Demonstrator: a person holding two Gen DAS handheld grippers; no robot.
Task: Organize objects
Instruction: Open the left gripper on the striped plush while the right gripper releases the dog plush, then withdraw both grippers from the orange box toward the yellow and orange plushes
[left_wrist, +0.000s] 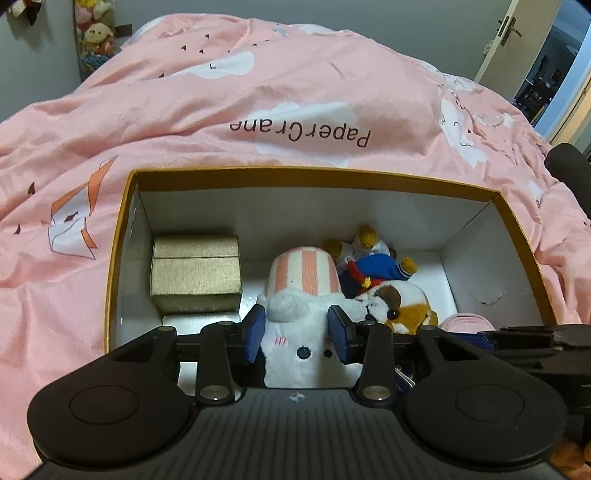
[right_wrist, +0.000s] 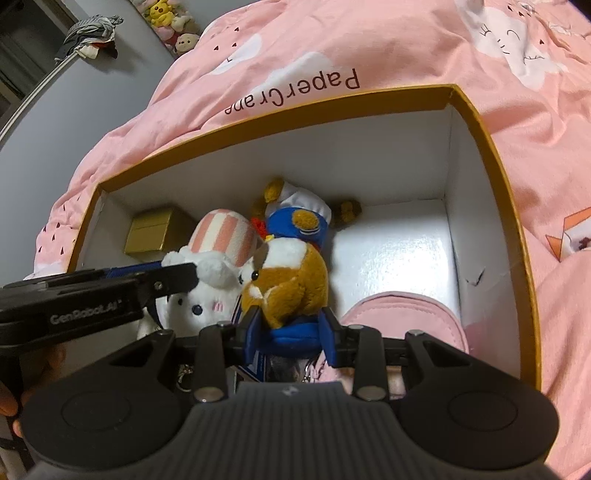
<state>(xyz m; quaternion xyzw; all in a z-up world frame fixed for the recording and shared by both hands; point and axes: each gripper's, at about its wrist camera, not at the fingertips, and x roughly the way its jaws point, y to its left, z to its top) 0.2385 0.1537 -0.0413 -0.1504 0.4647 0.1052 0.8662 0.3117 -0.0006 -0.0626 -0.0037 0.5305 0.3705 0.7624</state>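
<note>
An open cardboard box (left_wrist: 122, 236) with an orange-brown rim and white inner walls is set on a bed covered by a pink quilt (left_wrist: 258, 92) printed with the words "Paper Crane". Several soft toys are packed inside the box. A white plush (left_wrist: 295, 332) wearing a pink-and-white striped hat is clamped between the blue pads of the left gripper (left_wrist: 297, 334), near the middle of the box. Just to its right, a brown-and-white plush dog (right_wrist: 291, 280) with a blue base is gripped by the right gripper (right_wrist: 291, 332). Behind these two, a doll in blue (right_wrist: 299, 225) with a white cap is laid against the far wall. A gold box (left_wrist: 195, 273) is placed in the left corner, and a pink cap (right_wrist: 402, 317) is seen at the near right
</note>
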